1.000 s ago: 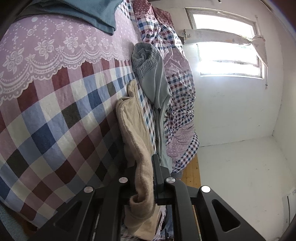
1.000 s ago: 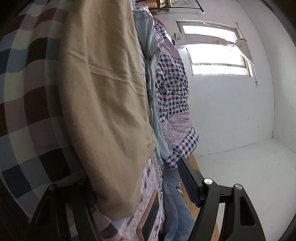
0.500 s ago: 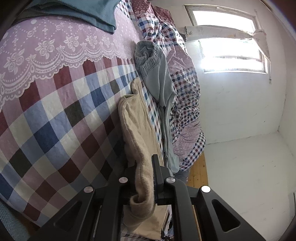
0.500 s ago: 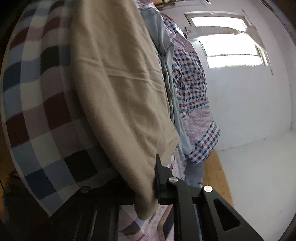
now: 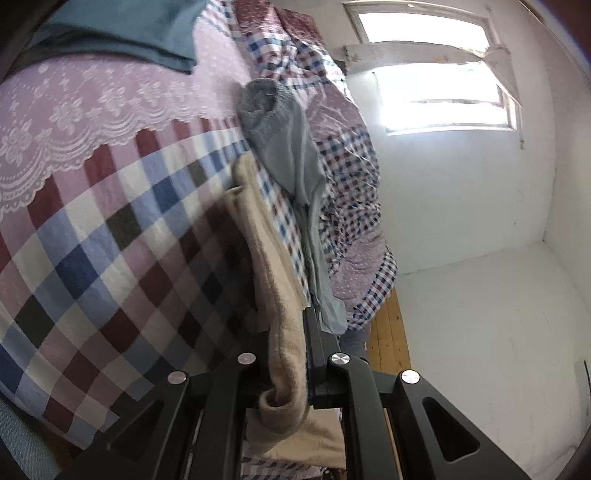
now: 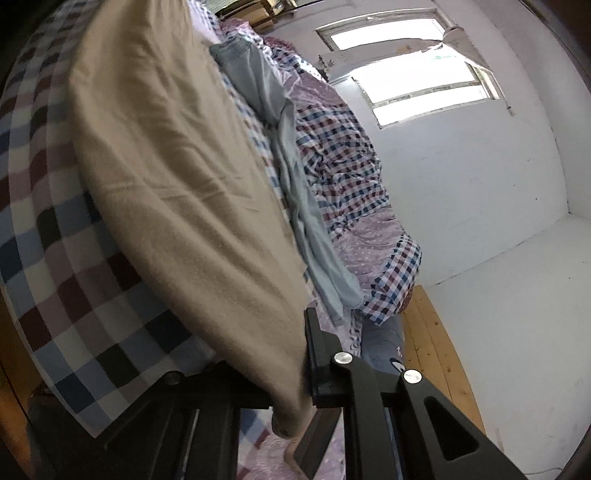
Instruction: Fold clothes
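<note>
A beige garment [image 5: 273, 258] lies along the checked bedspread [image 5: 110, 251], and a bunched edge of it is pinched in my left gripper [image 5: 286, 332], which is shut on the cloth. In the right wrist view the same beige garment [image 6: 177, 177] spreads wide over the checked bedspread [image 6: 55, 258], lifted at its near corner. My right gripper [image 6: 295, 339] is shut on that corner; its left finger is hidden under the fabric. A grey-blue garment [image 5: 291, 158] lies beside the beige one, further along the bed [image 6: 295, 177].
A folded teal garment [image 5: 147, 33] rests on a lilac lace cover [image 5: 74, 110] at the head of the bed. A rumpled checked quilt [image 6: 351, 177] lies along the window side. White wall, a bright window [image 5: 436, 66] and a wooden floor strip [image 6: 439, 354] border the bed.
My right gripper closed on the beige garment's corner and rose with it, rolling as it went. The left gripper kept its hold and barely moved.
</note>
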